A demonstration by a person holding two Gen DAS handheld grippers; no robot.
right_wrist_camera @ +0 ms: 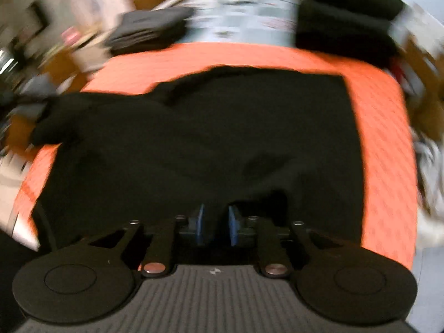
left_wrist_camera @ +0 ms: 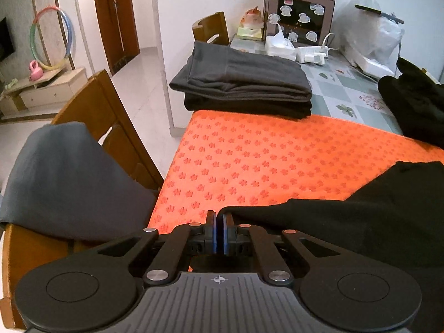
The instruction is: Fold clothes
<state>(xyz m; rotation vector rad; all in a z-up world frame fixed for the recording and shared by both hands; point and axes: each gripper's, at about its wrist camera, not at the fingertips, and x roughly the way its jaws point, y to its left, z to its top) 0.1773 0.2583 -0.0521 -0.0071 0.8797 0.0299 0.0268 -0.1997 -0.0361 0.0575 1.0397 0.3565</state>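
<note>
A black garment [right_wrist_camera: 211, 127] lies spread over the orange flower-patterned mat [right_wrist_camera: 385, 144]; this right wrist view is blurred by motion. My right gripper [right_wrist_camera: 216, 223] hovers over the garment's near edge, open, with a gap between its blue pads and nothing in it. In the left wrist view, my left gripper [left_wrist_camera: 219, 222] is at the mat's [left_wrist_camera: 249, 161] near left corner. Its pads are pressed together on an edge of the black garment [left_wrist_camera: 360, 222], which trails off to the right.
A stack of folded dark grey clothes [left_wrist_camera: 244, 83] sits beyond the mat on the tiled tabletop [left_wrist_camera: 341, 91]. A black pile [left_wrist_camera: 413, 102] lies at the right. A wooden chair [left_wrist_camera: 116, 138] with grey cloth [left_wrist_camera: 69, 177] draped on it stands left of the table. Boxes, a charger and a bag crowd the far end.
</note>
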